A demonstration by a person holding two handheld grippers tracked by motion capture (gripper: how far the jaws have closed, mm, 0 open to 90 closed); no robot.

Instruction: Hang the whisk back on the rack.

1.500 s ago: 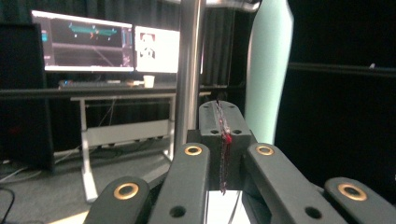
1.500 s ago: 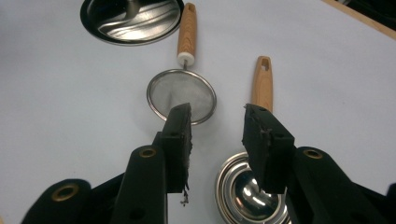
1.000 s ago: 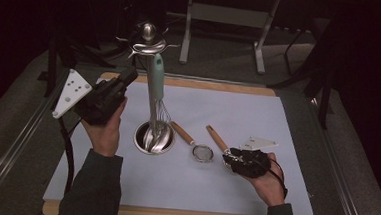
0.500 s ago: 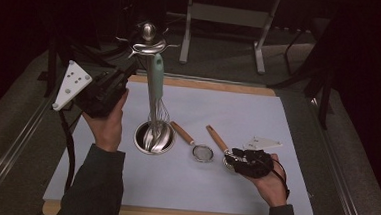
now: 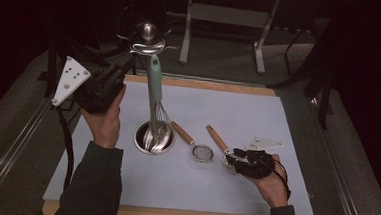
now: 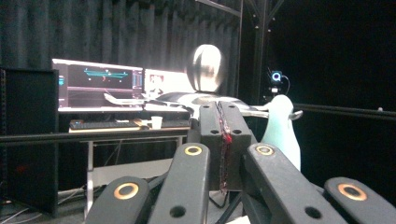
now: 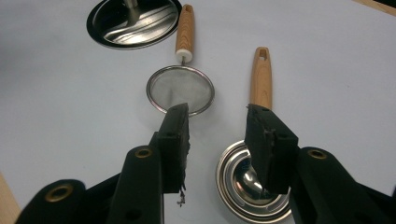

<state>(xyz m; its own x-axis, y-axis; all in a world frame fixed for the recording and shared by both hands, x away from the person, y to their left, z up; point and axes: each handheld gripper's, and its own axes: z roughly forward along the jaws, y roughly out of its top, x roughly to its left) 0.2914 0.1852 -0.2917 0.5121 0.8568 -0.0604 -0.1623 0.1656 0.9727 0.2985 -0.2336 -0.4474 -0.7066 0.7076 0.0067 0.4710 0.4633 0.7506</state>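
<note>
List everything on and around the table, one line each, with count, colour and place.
Whisk: one, pale green handle with steel wires, hanging from the stand, wires down in the round base.
Stand: one, steel, with a knob on top and a round base at the mat's left middle.
Strainer: one, steel mesh with a wooden handle, flat on the mat right of the base.
Ladle: one, steel bowl with a wooden handle, flat on the mat right of the strainer.
Mat: one, white, covering the board.
Board: one, wooden, under the mat.
Monitors: two, lit, on a desk behind.
Left gripper: one, black, shut, raised beside the stand top.
Right gripper: one, black, open, over the ladle.
</note>
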